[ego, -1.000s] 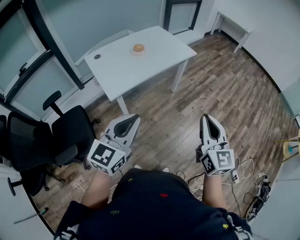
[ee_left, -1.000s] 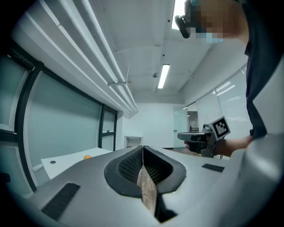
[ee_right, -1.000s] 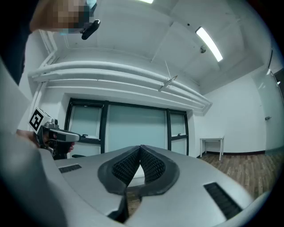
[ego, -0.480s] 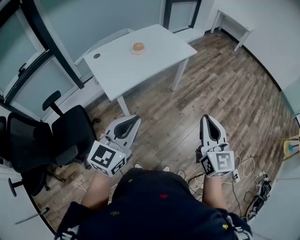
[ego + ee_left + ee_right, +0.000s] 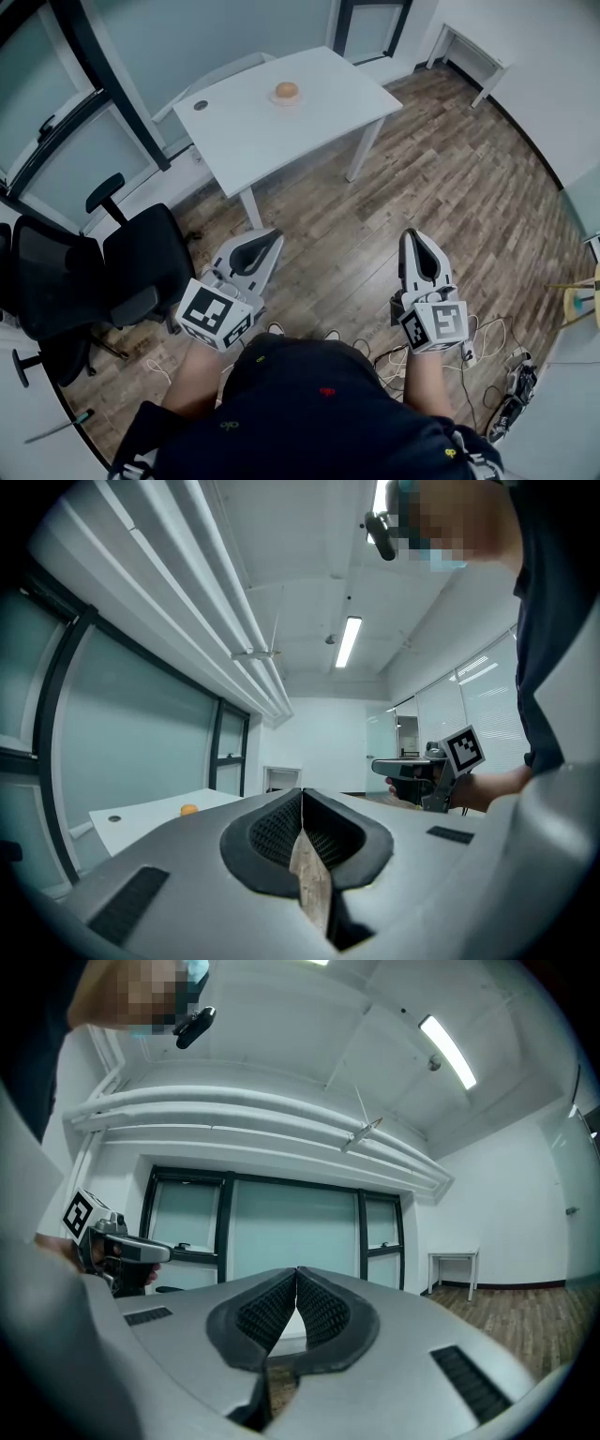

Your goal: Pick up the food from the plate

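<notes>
On far table [image 5: 272,131]: food [image 5: 287,90] seemingly shifted rightward in view | left hand-held gripper [image 5: 271,235], right hand-held gripper [image 5: 412,233]: closed, empty

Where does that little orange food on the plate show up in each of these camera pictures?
Head view: the food sits on its plate on the white table, top centre.
Left gripper view: the food, a tiny orange dot at lower left, on the same table.
Right gripper view: not in it.
Shared landmark: the dark-framed glass wall, in all three views.
</notes>
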A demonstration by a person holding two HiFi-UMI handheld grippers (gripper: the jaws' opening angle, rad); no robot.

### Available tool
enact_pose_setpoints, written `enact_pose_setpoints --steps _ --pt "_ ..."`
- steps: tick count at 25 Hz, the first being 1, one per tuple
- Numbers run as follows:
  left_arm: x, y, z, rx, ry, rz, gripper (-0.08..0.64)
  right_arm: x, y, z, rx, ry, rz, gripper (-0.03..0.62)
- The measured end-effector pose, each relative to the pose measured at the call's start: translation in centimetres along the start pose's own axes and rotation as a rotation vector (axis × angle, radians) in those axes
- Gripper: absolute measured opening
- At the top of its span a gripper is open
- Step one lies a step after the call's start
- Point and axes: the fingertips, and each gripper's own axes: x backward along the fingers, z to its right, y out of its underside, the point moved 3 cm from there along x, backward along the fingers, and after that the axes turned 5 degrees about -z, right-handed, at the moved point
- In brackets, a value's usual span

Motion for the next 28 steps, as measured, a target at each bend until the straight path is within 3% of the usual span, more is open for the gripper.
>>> enact_pose_setpoints --steps 14,21,28 --pt "4.8 3.4 -5.6 0.010 0.006 -0.026 0.023 -4.1 3.6 -9.1 -0.005 -0.079 -0.075 0.025" --pt "5.5 4.1 -7.6 0.011 -0.011 -0.029 0.023 -7.2 3.8 -9.3 0.000 -0.087 -0.101 0.025" --pt "3.0 3.8 -10.7 0.024 -0.047 -0.043 0.023 -12.2 4.8 -8.2 0.020 -0.150 -0.114 0.025"
